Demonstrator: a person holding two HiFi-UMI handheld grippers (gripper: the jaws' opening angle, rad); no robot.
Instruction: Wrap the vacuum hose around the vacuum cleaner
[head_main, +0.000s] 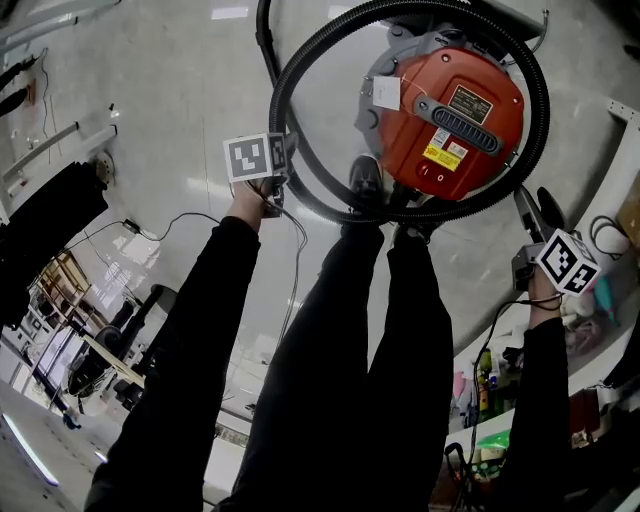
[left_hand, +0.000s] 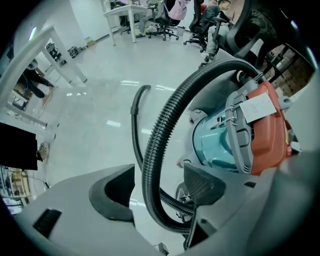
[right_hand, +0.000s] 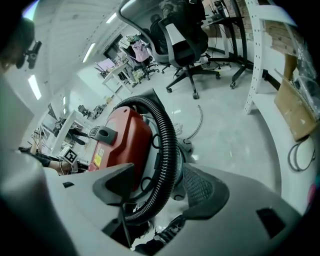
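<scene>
One hose (head_main: 281, 95), one vacuum (head_main: 450, 120) — two claws (left_hand: 157, 182) (right_hand: 160, 185)

Labels (head_main: 468, 103) on the vacuum cleaner (head_main: 455, 135) are illegible.

the person stands with both arms reaching down and forward in black sleeves. the left arm (head_main: 200, 330) stretches to the left hand (head_main: 250, 203), which holds the left gripper (left_hand: 157, 192) pointing down, its marker cube (head_main: 258, 157) facing up. its jaws stand apart, with the vacuum hose (left_hand: 155, 145) running between them and neither pad pressing on it. the right arm (head_main: 535, 400) ends in the right hand (head_main: 540, 292), holding the right gripper (right_hand: 160, 184) tilted forward and down. its jaws also stand wide apart around the hose, with the pads clear of it. the legs (head_main: 350, 330), in black trousers, stand between the two arms.
</scene>
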